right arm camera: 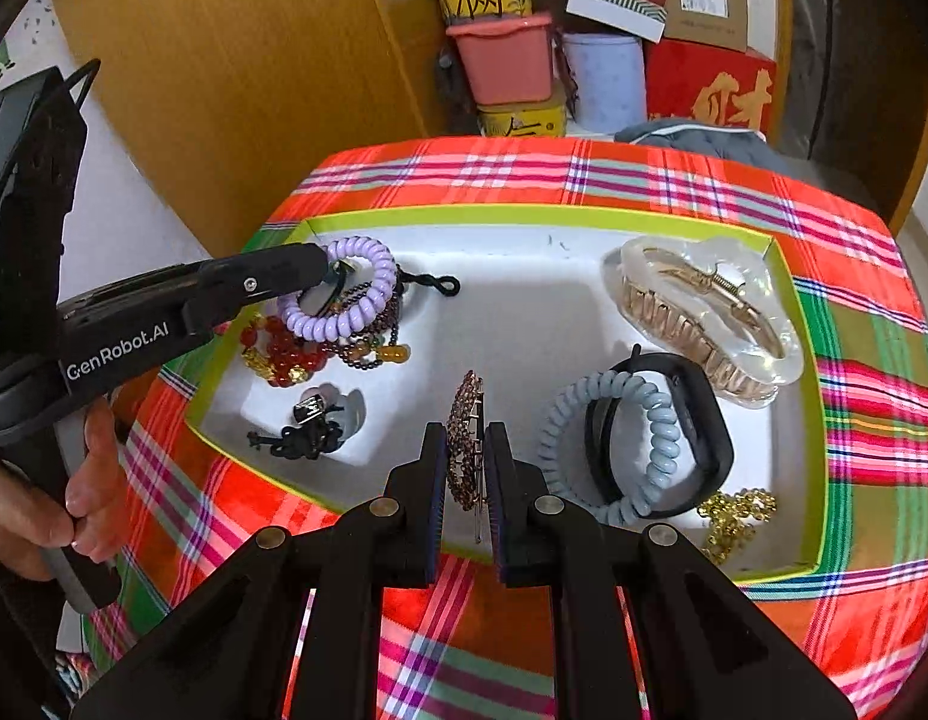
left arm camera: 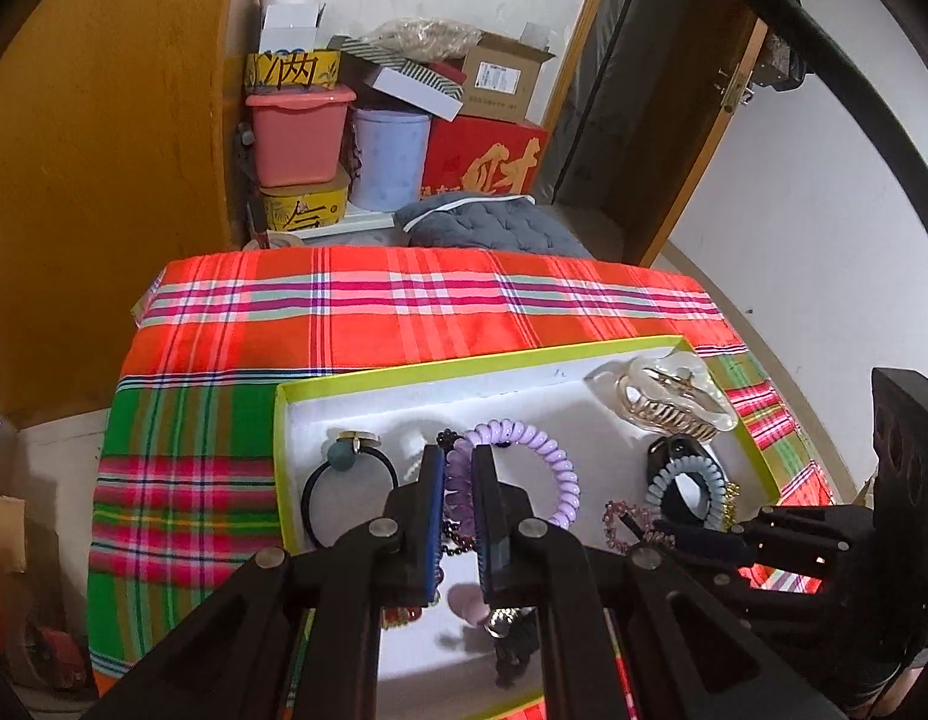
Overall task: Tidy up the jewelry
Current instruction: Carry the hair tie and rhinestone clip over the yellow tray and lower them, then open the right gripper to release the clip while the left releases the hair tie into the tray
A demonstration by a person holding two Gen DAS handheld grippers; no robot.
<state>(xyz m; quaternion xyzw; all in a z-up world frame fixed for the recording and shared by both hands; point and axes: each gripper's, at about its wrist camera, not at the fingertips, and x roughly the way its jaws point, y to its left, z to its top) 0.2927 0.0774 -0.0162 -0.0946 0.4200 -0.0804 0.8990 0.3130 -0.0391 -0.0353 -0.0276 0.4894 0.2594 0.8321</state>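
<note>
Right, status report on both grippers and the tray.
Left gripper shut on purple coil tie. Right gripper shut on rhinestone brooch. Both over tray; nothing blocking.

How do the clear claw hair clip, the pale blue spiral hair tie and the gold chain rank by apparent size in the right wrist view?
1. Clear claw hair clip
2. Pale blue spiral hair tie, nearly as large, and nearer the camera, so unsure
3. Gold chain, clearly smallest
</note>
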